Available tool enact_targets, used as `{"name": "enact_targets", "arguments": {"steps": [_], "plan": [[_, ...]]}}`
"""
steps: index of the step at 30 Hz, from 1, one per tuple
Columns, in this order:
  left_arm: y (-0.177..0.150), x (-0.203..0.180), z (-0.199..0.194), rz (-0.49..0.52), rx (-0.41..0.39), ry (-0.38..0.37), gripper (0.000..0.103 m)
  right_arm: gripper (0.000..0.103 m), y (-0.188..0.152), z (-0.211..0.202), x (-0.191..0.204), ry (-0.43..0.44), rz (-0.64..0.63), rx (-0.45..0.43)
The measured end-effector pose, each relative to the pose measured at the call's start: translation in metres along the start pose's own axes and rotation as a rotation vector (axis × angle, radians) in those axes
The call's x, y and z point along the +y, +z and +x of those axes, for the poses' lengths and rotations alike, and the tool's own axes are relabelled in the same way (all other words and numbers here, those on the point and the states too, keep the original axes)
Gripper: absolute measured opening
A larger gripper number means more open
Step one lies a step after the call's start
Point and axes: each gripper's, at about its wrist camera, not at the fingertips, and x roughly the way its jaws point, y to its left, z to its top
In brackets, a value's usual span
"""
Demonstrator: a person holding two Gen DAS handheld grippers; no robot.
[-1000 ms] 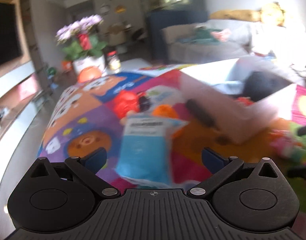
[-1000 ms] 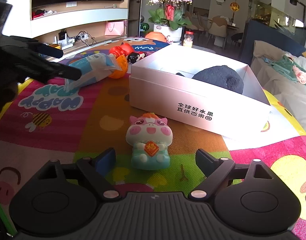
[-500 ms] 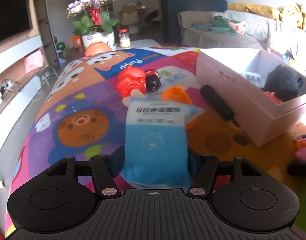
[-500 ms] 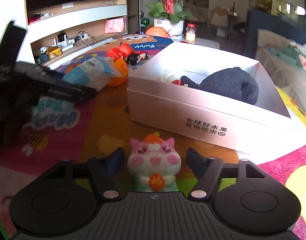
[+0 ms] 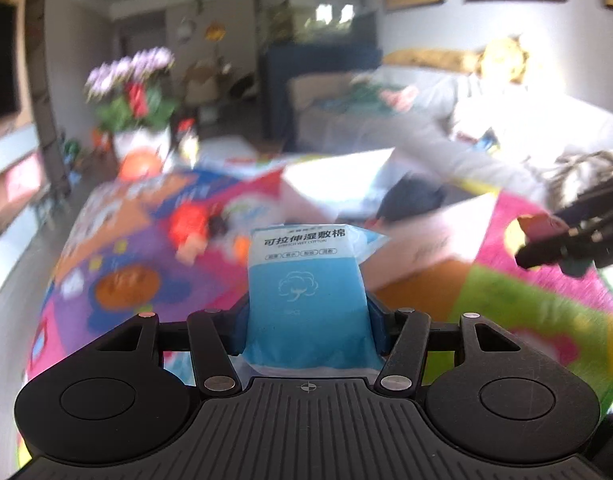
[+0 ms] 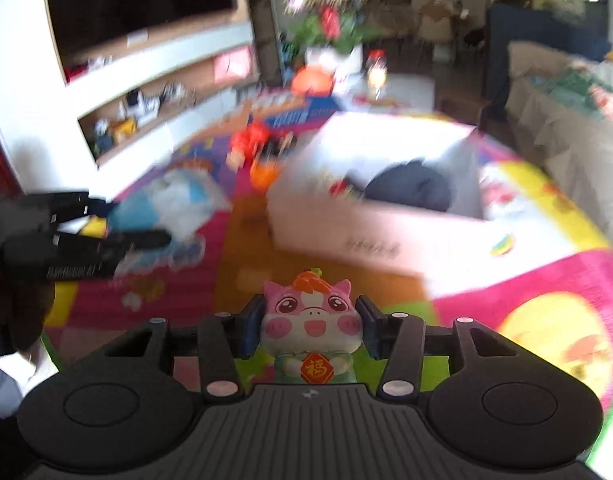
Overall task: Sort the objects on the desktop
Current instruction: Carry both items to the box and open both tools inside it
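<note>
Both things have come up off the colourful mat [image 5: 138, 280] since a moment ago. On the left, the left gripper [image 5: 306, 320] squeezes the blue wet cotton pack [image 5: 304, 292] tight between its two fingers and holds it upright in the air. On the right, the right gripper [image 6: 308, 326] pinches the pink pig toy [image 6: 310, 324] by its head. Past them sits the white box [image 6: 370, 236] with a dark plush toy [image 6: 410, 186] inside. Everything behind is blurry.
</note>
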Motion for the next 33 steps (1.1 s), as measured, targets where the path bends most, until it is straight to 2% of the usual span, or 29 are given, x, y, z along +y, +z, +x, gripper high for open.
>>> {"name": "enact_targets", "arguments": {"steps": [3,8,9,10,12,14,15,19,23,26,28,31,33], "plan": [[0.028,-0.016,0.014,0.029,-0.046,-0.017,0.061,0.048,0.010,-0.027,-0.008,-0.047,-0.002,-0.099],[0.072,-0.037,0.083,-0.035,-0.058,-0.007,0.062,0.048,0.020,-0.038,-0.020,-0.084,0.018,-0.175],[0.080,-0.042,0.099,-0.044,-0.082,0.011,0.065,0.048,0.022,-0.036,-0.022,-0.086,0.021,-0.178],[0.084,-0.045,0.112,-0.043,-0.086,0.022,0.074,0.048,0.025,-0.034,-0.024,-0.090,0.024,-0.181],[0.086,-0.049,0.132,-0.035,-0.050,0.000,0.083,0.048,0.029,-0.030,-0.028,-0.105,0.024,-0.180],[0.074,-0.051,0.132,-0.028,-0.033,-0.040,0.089,0.048,0.033,-0.028,-0.033,-0.132,0.021,-0.183],[0.066,-0.049,0.128,-0.021,-0.034,-0.046,0.096,0.048,0.035,-0.027,-0.037,-0.143,0.019,-0.184],[0.028,-0.037,0.109,-0.034,-0.015,-0.032,0.096,0.048,0.056,-0.015,-0.051,-0.172,0.000,-0.197],[0.004,-0.019,0.097,-0.056,0.023,-0.002,0.097,0.048,0.098,0.027,-0.056,-0.236,-0.072,-0.231],[-0.009,-0.004,0.088,-0.054,0.032,0.040,0.100,0.049,0.129,0.072,-0.063,-0.248,-0.089,-0.185],[-0.013,0.008,0.083,-0.079,0.043,0.043,0.100,0.063,0.142,0.094,-0.069,-0.246,-0.061,-0.142],[-0.021,0.025,0.079,-0.118,0.054,0.066,0.101,0.065,0.151,0.110,-0.073,-0.249,-0.024,-0.138],[-0.026,0.033,0.078,-0.143,0.059,0.085,0.101,0.063,0.152,0.118,-0.070,-0.219,-0.008,-0.125]]}}
